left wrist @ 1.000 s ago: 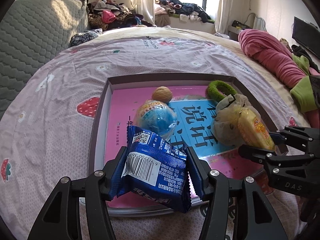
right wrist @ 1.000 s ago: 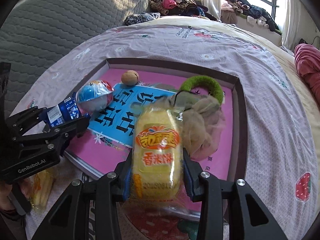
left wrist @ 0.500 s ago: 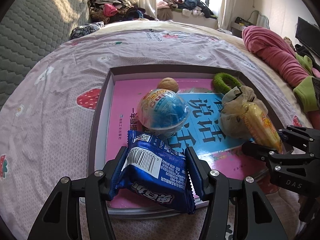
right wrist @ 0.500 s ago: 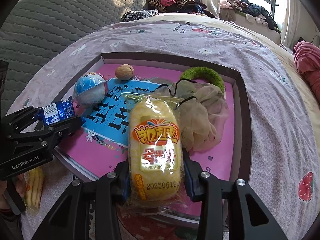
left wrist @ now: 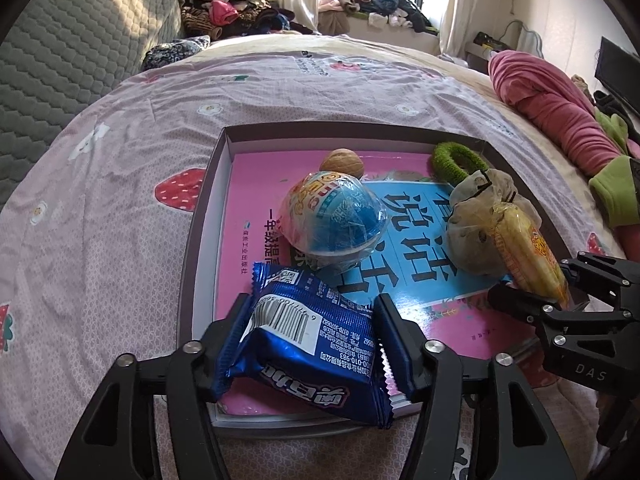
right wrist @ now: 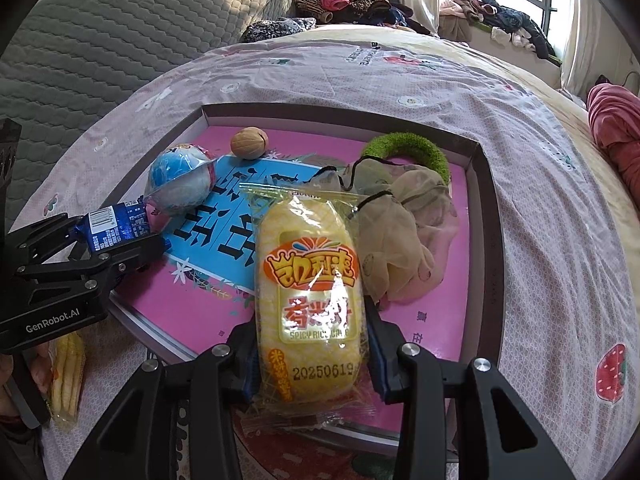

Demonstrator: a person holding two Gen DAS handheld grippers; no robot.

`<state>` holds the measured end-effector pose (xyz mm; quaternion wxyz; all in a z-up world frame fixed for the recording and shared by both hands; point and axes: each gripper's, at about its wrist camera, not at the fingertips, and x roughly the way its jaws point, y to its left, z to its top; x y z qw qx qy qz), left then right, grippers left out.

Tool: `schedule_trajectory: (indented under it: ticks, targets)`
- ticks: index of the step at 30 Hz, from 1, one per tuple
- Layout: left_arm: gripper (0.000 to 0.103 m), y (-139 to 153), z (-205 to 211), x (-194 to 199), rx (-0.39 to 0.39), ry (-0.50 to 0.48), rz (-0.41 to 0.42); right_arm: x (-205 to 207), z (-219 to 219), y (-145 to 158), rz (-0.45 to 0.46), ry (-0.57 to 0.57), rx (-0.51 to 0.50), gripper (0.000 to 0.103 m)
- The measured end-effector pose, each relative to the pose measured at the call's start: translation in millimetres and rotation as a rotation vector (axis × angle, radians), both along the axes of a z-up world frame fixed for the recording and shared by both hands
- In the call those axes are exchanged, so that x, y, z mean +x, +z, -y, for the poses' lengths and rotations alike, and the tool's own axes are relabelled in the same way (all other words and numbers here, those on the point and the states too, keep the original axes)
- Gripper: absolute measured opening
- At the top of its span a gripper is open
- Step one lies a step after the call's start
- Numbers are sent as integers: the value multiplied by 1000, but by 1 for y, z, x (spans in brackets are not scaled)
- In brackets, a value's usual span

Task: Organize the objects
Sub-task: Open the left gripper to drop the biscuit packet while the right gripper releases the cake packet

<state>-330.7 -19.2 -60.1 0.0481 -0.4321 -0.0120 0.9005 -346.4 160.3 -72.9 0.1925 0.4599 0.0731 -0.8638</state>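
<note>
A bed (left wrist: 120, 184) spread with a pale strawberry-print sheet carries a shallow dark-rimmed tray (left wrist: 192, 240), with heaped clothes by the sunlit window behind it. Inside the tray lies a pink and blue booklet (right wrist: 208, 280), and on it sit a walnut (left wrist: 342, 162), a wrapped blue ball (left wrist: 334, 220), a green fuzzy ring (right wrist: 404, 150) and a crumpled mesh pouch (right wrist: 400, 232). The left claw (left wrist: 314, 334) hovers over the tray's near-left corner with a blue snack packet (left wrist: 308, 332) between its fingers; its jaws have just been opening, and the packet sags between them, its edges against the pads. The right claw (right wrist: 312, 344) is closed partway on a yellow rice-cake packet (right wrist: 312, 280), gripping its lower half over the tray's near edge, the top of the packet reaching up beside the pouch. Another yellow snack bag (right wrist: 68, 376) lies on the sheet outside the tray at the left.
</note>
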Motion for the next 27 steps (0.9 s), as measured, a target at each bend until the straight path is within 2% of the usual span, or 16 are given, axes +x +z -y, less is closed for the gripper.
schedule_trajectory:
  ticks: [12,21,27]
  targets:
    - [76,-1,2,-1,-23,13,49,4,0,6,-4,-5,2,58]
    - [81,0,-2,1,-52,5,75,8,-2,15,-24,-11,9,61]
    - [81,3,-1,2,-32,-1,90,12,-4,25,-47,-17,1,64]
